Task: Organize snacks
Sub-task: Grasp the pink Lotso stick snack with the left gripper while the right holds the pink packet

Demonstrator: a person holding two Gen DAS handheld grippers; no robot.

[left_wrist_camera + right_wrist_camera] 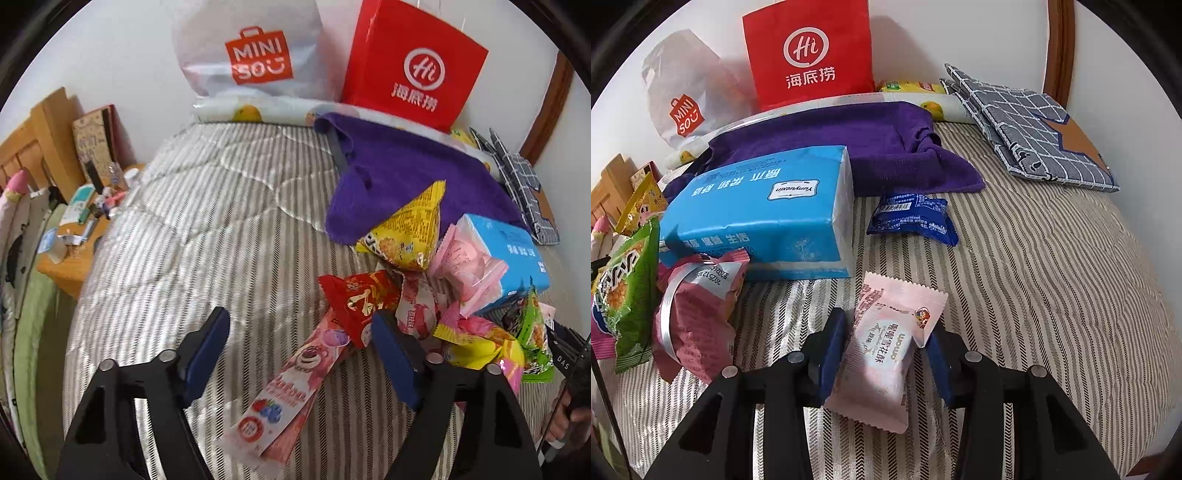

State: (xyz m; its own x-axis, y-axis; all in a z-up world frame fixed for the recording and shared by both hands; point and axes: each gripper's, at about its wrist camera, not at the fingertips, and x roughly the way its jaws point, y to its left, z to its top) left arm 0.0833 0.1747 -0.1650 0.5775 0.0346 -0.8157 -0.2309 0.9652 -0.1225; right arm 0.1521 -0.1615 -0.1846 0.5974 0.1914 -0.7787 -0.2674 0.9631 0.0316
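On the striped bed, a long pink strip of sweets (295, 380) lies between the fingers of my left gripper (301, 314). Its jaws stand open and the blue pads are clear of the strip on both sides. Just right of it is a pile of snacks: a red packet (358, 299), a yellow packet (406, 229), a pink packet (465, 266) and a green one (532, 328). My right gripper (886, 325) is shut on a pale pink snack packet (886, 354), with both pads against its sides. A dark blue packet (912, 221) lies alone further back.
A blue tissue pack (764, 214) and a purple towel (849, 147) lie behind the snacks. A red paper bag (413, 62) and a white MINISO bag (251, 55) stand against the wall. A cluttered nightstand (70, 236) is at the left, folded checked cloth (1034, 125) at the right.
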